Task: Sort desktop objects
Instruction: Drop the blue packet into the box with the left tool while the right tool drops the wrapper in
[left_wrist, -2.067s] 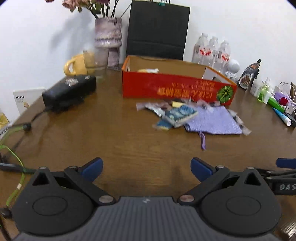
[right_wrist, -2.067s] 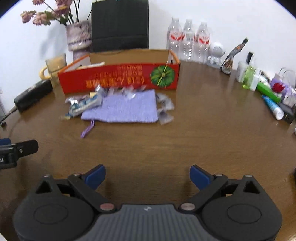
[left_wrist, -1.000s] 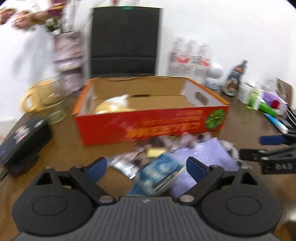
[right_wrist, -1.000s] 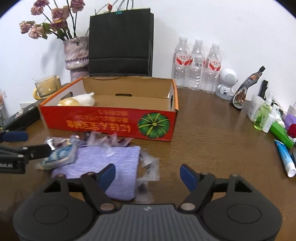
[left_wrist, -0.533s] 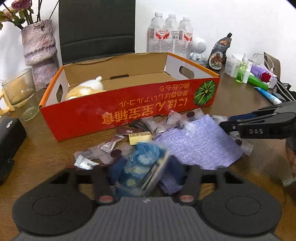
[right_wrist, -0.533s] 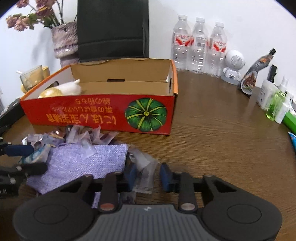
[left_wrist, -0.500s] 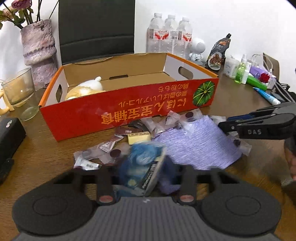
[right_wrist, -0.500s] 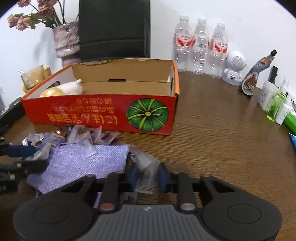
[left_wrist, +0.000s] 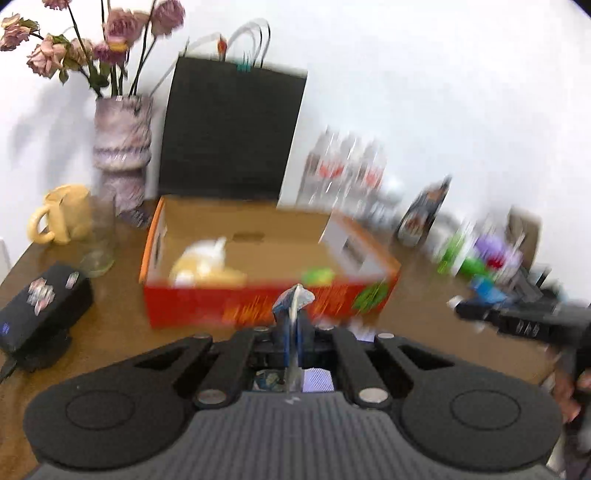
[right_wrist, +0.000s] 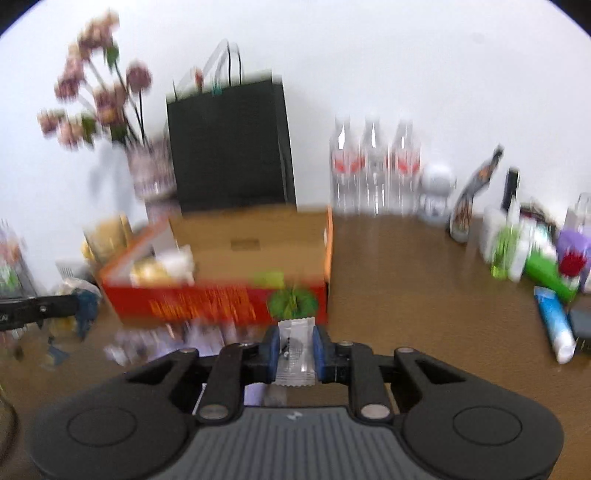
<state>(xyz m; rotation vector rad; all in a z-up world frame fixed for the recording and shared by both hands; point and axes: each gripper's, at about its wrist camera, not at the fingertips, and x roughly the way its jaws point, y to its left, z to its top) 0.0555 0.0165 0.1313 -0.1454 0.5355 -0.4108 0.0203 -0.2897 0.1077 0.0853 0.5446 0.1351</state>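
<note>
My left gripper (left_wrist: 291, 332) is shut on a blue patterned packet (left_wrist: 292, 301) and holds it edge-on above the table, in front of the red-and-orange cardboard box (left_wrist: 258, 299). My right gripper (right_wrist: 294, 349) is shut on a clear plastic sachet (right_wrist: 295, 343), lifted just in front of the same box (right_wrist: 207, 299). The box holds a white and yellow object (left_wrist: 207, 266). Both views are blurred. The purple cloth pouch (right_wrist: 255, 393) and loose sachets (right_wrist: 147, 341) lie below, mostly hidden by the grippers. The left gripper shows at the left of the right wrist view (right_wrist: 79, 301).
Behind the box stand a black paper bag (left_wrist: 229, 133), a vase of dried flowers (left_wrist: 122, 147), a yellow mug (left_wrist: 62, 218), a glass (left_wrist: 98, 240) and three water bottles (right_wrist: 373, 170). A black case (left_wrist: 40, 310) lies left. Toiletries and tubes (right_wrist: 543, 269) crowd the right side.
Both grippers closed on their items and lifted them off the table. The views tilted up toward the box and the wall.
</note>
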